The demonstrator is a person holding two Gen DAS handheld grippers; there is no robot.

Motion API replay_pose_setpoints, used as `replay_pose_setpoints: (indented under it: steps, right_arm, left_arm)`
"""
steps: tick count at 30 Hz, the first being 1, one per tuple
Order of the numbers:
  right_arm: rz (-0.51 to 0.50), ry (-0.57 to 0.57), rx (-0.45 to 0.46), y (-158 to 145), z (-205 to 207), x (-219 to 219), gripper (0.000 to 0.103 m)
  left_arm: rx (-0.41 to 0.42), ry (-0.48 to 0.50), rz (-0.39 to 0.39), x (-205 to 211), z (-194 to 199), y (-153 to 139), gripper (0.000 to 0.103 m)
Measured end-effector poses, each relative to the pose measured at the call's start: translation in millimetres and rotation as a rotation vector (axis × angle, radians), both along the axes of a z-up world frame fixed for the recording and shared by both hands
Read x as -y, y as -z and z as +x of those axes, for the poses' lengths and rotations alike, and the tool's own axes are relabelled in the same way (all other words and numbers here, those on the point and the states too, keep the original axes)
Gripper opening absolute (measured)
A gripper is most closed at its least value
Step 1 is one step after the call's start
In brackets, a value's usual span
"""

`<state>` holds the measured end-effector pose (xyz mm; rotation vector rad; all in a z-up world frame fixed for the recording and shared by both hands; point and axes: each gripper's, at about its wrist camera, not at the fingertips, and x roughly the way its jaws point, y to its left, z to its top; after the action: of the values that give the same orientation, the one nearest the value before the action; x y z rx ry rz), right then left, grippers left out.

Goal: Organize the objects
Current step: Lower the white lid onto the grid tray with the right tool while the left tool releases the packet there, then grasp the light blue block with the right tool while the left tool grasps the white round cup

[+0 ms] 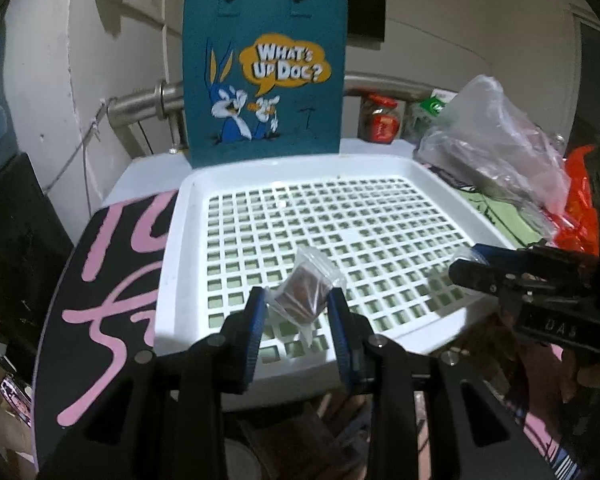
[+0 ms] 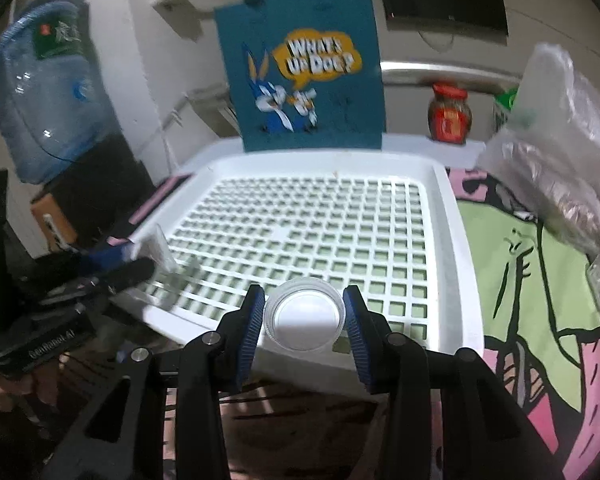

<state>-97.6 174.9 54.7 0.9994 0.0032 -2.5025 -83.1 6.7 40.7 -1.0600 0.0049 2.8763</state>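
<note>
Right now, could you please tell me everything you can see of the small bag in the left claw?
The small bag is clear crinkled plastic holding something brown and lumpy. It sits tilted between the left claw, whose blue pads press both its sides, above the near edge of the white grid tray.

A lived-in home: a water-cooler bottle (image 2: 46,92) by the wall, a food jar (image 2: 449,114), a cartoon tote bag (image 1: 265,76) at the table's far edge.

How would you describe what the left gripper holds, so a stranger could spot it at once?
Start at the white grid tray before the teal cartoon bag. At its near edge, the left gripper pinches a small clear pouch. Unlike the round white lidded cup nearby, it holds something brown.
</note>
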Motion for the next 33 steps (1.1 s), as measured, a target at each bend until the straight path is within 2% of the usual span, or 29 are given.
replay_pose_setpoints:
  steps: [5,11,12,13,14,15,18,25,29,33]
  right_arm:
    - [0.041,0.013,0.005,8.5,-9.7,2.5,0.040]
    - [0.031,0.022,0.042,14.1,-19.9,-0.3,0.041]
    - [0.036,0.025,0.048,14.6,-20.4,-0.1,0.042]
    - [0.041,0.033,0.060,14.9,-21.2,0.3,0.053]
    - [0.040,0.043,0.068,13.9,-20.6,-0.4,0.062]
    - [0.034,0.049,0.064,11.8,-18.9,-1.1,0.076]
    - [0.008,0.052,0.026,-1.8,-8.8,-6.0,0.078]
    - [-0.090,0.072,-0.086,-39.6,30.9,-32.9,0.089]
    - [-0.084,0.073,-0.140,-52.7,55.6,-46.6,0.090]
    - [-0.067,0.071,-0.166,-54.3,74.0,-55.2,0.090]
  left_arm:
    - [0.026,-0.015,0.006,1.7,-8.5,10.5,0.031]
    - [0.057,-0.024,0.034,4.3,-14.8,14.5,0.034]
    - [0.063,-0.021,0.043,4.8,-15.2,13.9,0.038]
    - [0.079,-0.015,0.053,5.3,-15.7,13.2,0.042]
    - [0.084,-0.015,0.056,5.7,-15.0,12.1,0.053]
    - [0.079,-0.016,0.060,6.0,-14.0,10.6,0.062]
    - [0.056,-0.004,0.074,7.4,-6.2,3.5,0.075]
    - [-0.029,0.057,0.061,14.9,27.7,-24.4,0.077]
    - [-0.077,0.029,0.059,38.2,44.9,-43.3,0.077]
    - [-0.083,0.001,0.025,49.0,57.9,-44.7,0.077]
